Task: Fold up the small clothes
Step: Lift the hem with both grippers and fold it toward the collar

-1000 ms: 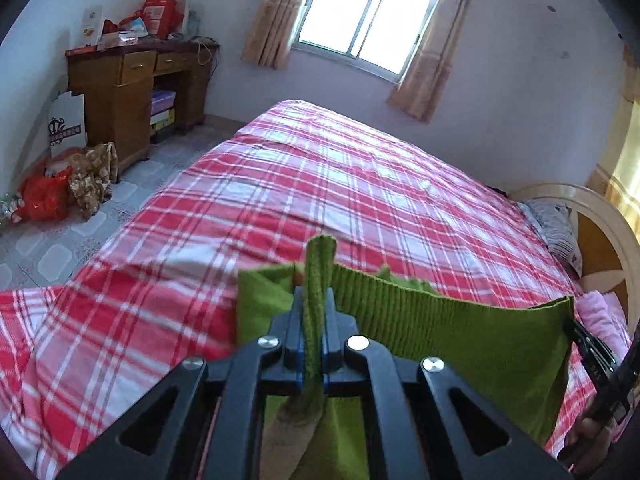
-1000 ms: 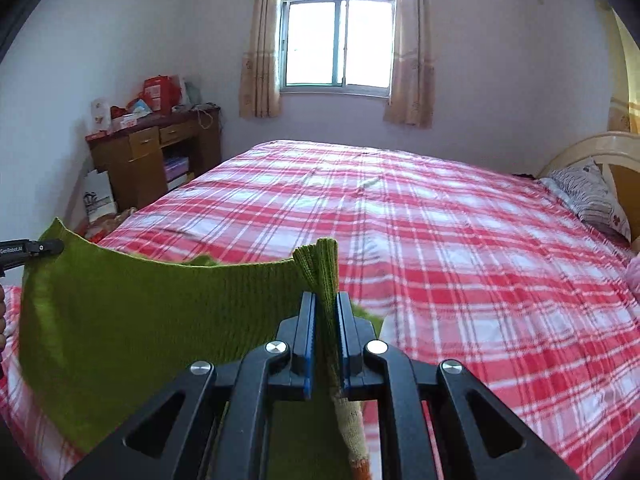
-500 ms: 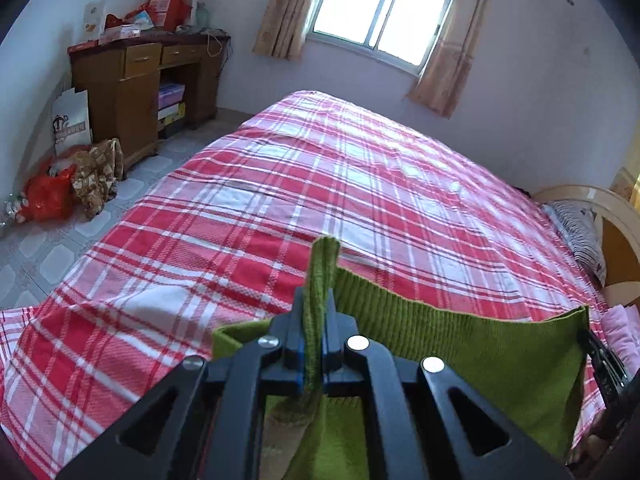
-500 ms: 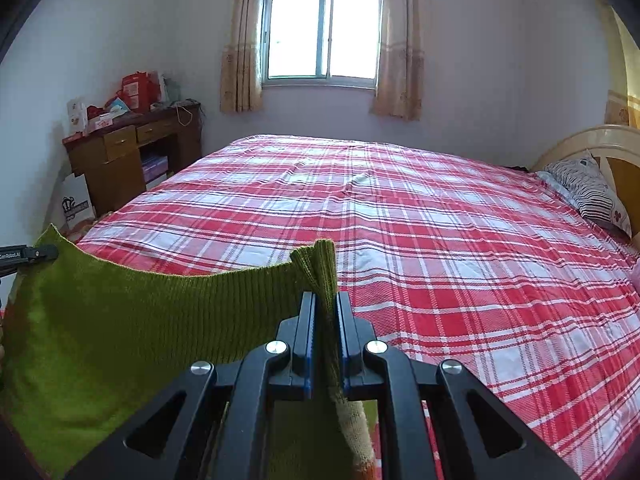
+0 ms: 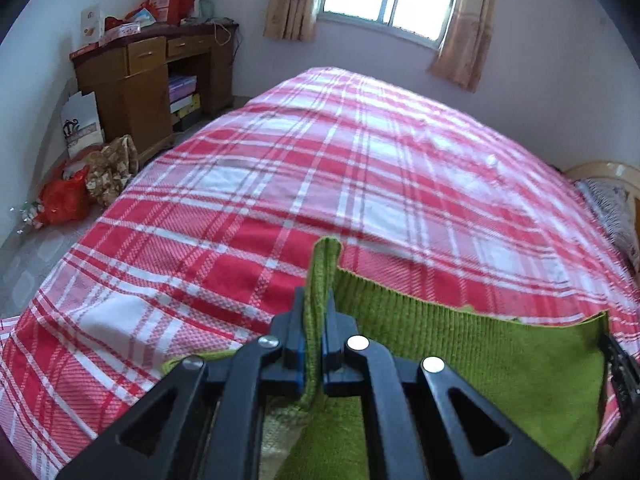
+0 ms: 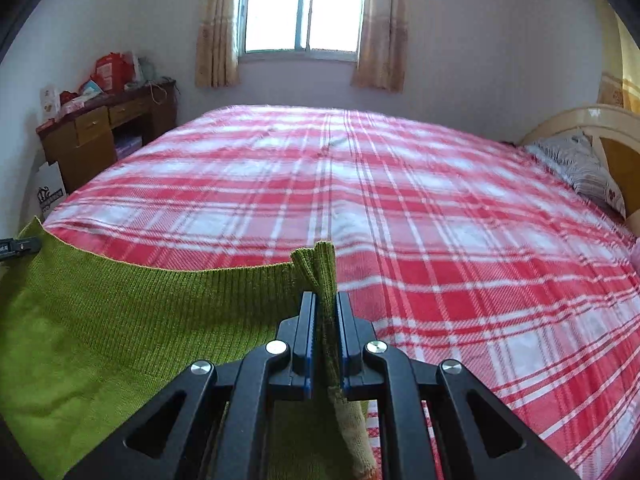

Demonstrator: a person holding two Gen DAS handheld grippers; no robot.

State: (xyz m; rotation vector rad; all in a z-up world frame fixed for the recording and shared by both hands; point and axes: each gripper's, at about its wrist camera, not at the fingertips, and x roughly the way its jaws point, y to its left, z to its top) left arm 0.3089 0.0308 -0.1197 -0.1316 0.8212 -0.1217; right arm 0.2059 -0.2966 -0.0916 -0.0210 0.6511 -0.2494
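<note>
- The left claw [image 5: 314, 344] is clamped on one corner of a green knitted garment [image 5: 480, 352], with a tuft of ribbed edge poking up past its tips.
- The right claw [image 6: 325, 332] pinches the opposite corner in the same way; each claw shows at the far edge of the other's view.
- Between them the garment's ribbed top edge [image 6: 180, 276] is stretched with only a slight dip, and the rest hangs below, above the near part of the bed [image 6: 440, 208].
- The step in hand looks like spreading the garment flat before any fold. To do it well, I would keep both claws level and equally far forward, so the edge stays straight and square to the plaid lines.
- Lower so the hanging hem meets the bedcover first, then draw the top edge away from it; that should lay the cloth without wrinkles.
- Release only once the corners rest on the bed, or the knit may spring back and bunch.
</note>
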